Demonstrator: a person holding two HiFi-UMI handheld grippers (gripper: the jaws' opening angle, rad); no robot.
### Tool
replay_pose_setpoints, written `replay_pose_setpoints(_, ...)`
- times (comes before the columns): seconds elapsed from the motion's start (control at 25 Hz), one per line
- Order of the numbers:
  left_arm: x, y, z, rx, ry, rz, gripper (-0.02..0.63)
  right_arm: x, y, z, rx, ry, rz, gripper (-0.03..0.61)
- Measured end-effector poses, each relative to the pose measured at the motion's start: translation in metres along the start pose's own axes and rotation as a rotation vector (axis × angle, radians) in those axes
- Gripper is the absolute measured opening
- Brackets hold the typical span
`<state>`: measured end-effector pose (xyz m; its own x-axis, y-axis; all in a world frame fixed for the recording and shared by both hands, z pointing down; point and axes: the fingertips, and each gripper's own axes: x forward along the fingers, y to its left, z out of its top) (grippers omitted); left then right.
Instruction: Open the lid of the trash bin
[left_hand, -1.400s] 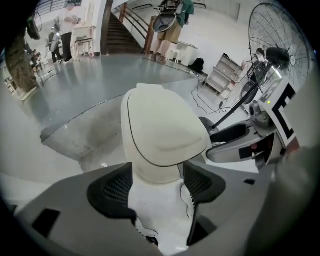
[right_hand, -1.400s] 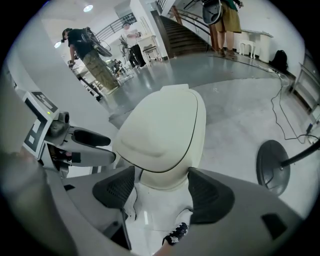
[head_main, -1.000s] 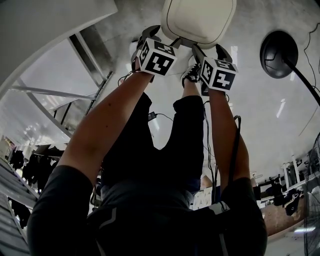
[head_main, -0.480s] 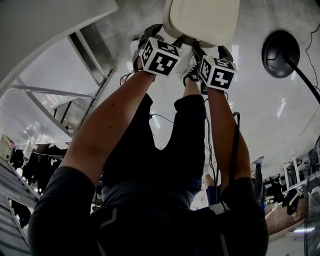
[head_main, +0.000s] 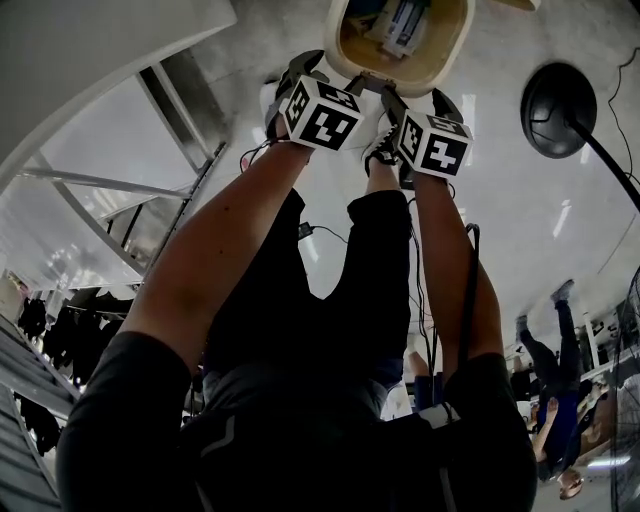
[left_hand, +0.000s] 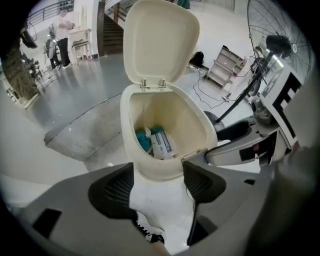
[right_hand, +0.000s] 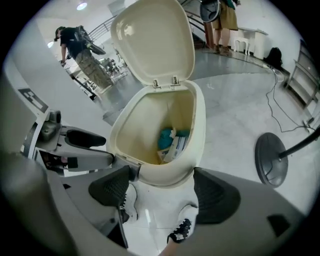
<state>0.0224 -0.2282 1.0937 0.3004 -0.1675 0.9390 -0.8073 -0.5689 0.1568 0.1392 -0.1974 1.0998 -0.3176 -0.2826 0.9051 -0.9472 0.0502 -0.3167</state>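
Observation:
The cream trash bin (head_main: 441, 76) stands on the floor in front of the person's feet. Its lid (left_hand: 160, 45) (right_hand: 152, 42) is swung up on the rear hinge. Teal and white rubbish (left_hand: 155, 142) lies inside. My left gripper (head_main: 325, 75) (left_hand: 157, 182) is open just short of the bin's front rim, pads bare. My right gripper (head_main: 420, 100) (right_hand: 160, 187) sits beside it at the same rim. Its jaws have just been opening and now stand wide, gripping nothing. In each gripper view the other gripper's fingers reach to the rim near a small front latch (left_hand: 192, 152).
White sneakers (right_hand: 182, 230) (left_hand: 150, 232) stand just below the bin. A black round fan base (head_main: 558, 108) (right_hand: 272, 160) with its pole sits to the right, with the fan head (left_hand: 272, 40) above. White stairs (head_main: 190, 130) rise on the left. People (right_hand: 75, 45) stand far back.
The lid, shut a second ago, has swung up and the bin's inside now shows. Both grippers stay at the front rim.

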Motion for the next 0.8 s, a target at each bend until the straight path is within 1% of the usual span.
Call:
replay_pose_setpoints(0.08,0.0,0.001,-0.003,-0.032,0.031,0.0,0.314,-0.002,-0.003,0.0,0.017,0.025,0.003,0.387)
replay_pose_setpoints(0.16,-0.002,0.002,-0.011,-0.051,0.088,0.006,0.314,-0.006,-0.004,0.001,-0.017,0.051,-0.006,0.385)
replay_pose_setpoints(0.24,-0.01,0.001,-0.01,-0.053,0.099,0.008,0.313,-0.015,-0.005,0.009,-0.046,0.052,-0.013,0.385)
replay_pose_setpoints(0.32,-0.025,0.002,-0.005,-0.048,0.076,0.008,0.305,-0.032,-0.001,0.022,-0.034,0.024,-0.008,0.385)
replay_pose_setpoints(0.4,-0.045,0.006,0.0,-0.052,0.054,0.009,0.277,-0.053,0.004,0.035,-0.022,-0.005,-0.009,0.385)
replay_pose_setpoints(0.44,-0.055,0.007,0.003,-0.061,0.044,0.007,0.259,-0.064,0.007,0.041,-0.025,-0.016,-0.009,0.385)
replay_pose_setpoints(0.52,-0.079,0.01,0.012,-0.083,0.02,0.0,0.245,-0.088,0.015,0.052,-0.048,-0.033,-0.003,0.383)
replay_pose_setpoints(0.6,-0.104,0.011,0.027,-0.088,-0.016,-0.009,0.229,-0.113,0.024,0.069,-0.075,-0.063,0.004,0.383)
replay_pose_setpoints(0.68,-0.131,0.01,0.045,-0.087,-0.058,-0.019,0.195,-0.141,0.032,0.087,-0.083,-0.105,0.006,0.382)
replay_pose_setpoints(0.8,-0.182,-0.005,0.072,-0.089,-0.133,-0.066,0.187,-0.193,0.05,0.104,-0.087,-0.163,0.012,0.382)
